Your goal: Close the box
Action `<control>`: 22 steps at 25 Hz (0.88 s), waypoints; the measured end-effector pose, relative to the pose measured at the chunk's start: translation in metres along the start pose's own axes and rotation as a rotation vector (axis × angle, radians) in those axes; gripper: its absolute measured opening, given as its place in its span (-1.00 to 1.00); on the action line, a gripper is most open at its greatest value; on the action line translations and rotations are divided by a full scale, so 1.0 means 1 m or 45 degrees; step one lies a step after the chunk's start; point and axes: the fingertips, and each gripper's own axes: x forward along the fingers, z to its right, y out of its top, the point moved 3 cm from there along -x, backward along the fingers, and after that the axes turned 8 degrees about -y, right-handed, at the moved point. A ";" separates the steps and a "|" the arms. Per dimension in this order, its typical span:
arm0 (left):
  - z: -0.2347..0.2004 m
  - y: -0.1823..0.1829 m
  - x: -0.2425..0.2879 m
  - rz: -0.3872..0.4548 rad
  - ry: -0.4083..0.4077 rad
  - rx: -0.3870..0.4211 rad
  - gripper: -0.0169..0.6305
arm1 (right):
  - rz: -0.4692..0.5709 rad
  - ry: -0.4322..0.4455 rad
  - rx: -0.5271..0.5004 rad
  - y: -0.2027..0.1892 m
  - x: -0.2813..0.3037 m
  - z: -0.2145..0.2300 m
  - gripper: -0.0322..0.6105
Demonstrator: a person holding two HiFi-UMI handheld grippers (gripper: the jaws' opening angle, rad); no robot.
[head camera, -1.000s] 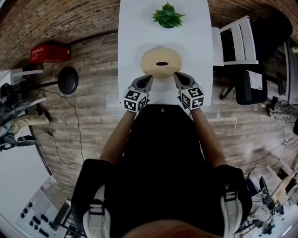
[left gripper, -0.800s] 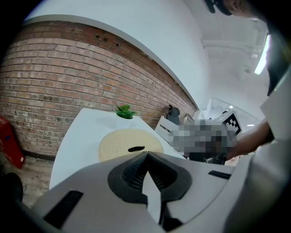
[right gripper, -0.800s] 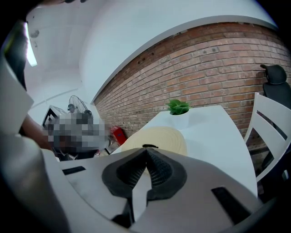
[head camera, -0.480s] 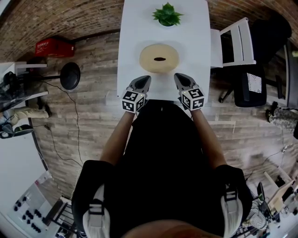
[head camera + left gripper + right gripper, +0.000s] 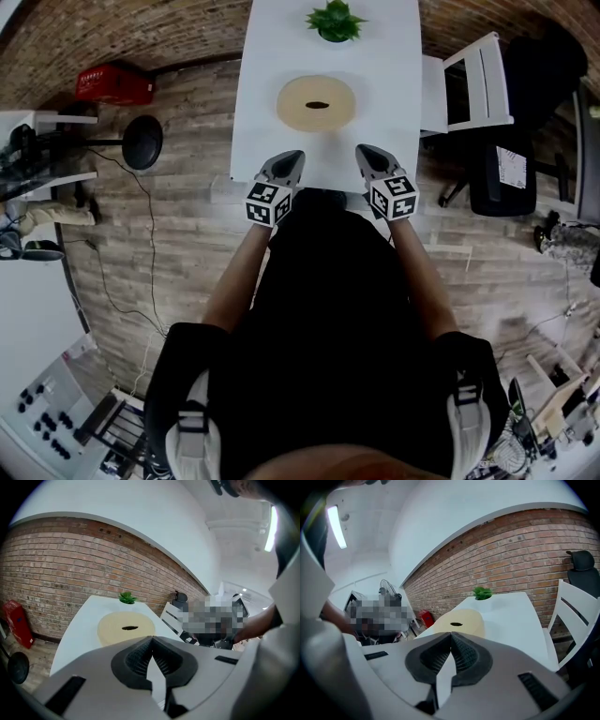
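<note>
Red brick wall (image 5: 56, 569) at the back, weathered wood-plank floor (image 5: 178, 225), long white table (image 5: 394, 94), white slatted chair (image 5: 473, 84) just beside it, black office chair (image 5: 506, 169) near that.

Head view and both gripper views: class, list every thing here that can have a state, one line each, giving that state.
round box: lid on, looks closed, lying flat on the table, touched by neither gripper.
left gripper: shut, empty.
right gripper: shut, empty.
potted plant: upright.
white chair: upright, unoccupied.
</note>
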 end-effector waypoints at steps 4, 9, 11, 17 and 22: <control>0.008 -0.006 -0.003 -0.004 0.025 0.009 -0.89 | 0.010 0.023 0.011 -0.005 -0.008 0.002 -0.91; 0.016 -0.008 -0.013 -0.004 0.056 0.020 -0.89 | 0.031 0.050 0.025 -0.005 -0.015 -0.001 -0.91; 0.017 -0.008 -0.015 0.002 0.066 0.019 -0.89 | 0.040 0.058 0.018 -0.004 -0.016 -0.002 -0.91; 0.020 -0.011 -0.025 0.014 0.090 0.016 -0.89 | 0.051 0.066 0.018 -0.005 -0.021 -0.004 -0.91; 0.021 -0.012 -0.028 0.021 0.099 0.002 -0.89 | 0.058 0.073 0.070 -0.006 -0.022 -0.003 -0.91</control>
